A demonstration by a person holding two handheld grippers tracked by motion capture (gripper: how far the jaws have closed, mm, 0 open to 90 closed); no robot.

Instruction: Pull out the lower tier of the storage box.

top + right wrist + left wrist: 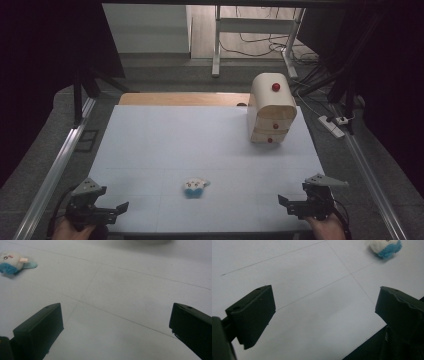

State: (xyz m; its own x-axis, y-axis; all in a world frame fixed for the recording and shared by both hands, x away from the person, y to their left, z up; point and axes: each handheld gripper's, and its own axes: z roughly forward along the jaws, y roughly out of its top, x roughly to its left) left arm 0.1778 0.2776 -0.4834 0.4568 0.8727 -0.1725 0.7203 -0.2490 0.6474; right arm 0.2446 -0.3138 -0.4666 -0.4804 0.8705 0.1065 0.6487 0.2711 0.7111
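Observation:
A small white and blue plush toy lies on the white table sheet near the front middle; it also appears as the plush toy at top right of the left gripper view and the plush toy at top left of the right gripper view. My left gripper rests at the front left corner, open, jaws wide apart over bare sheet. My right gripper sits at the front right, open, nothing between its jaws. A wooden mini drawer chest with red knobs stands at the back right, drawers closed.
The white sheet covers the table, with a strip of wooden tabletop behind it. Metal rails run along both sides. A power strip and cables lie on the floor at right. Table legs stand beyond the far edge.

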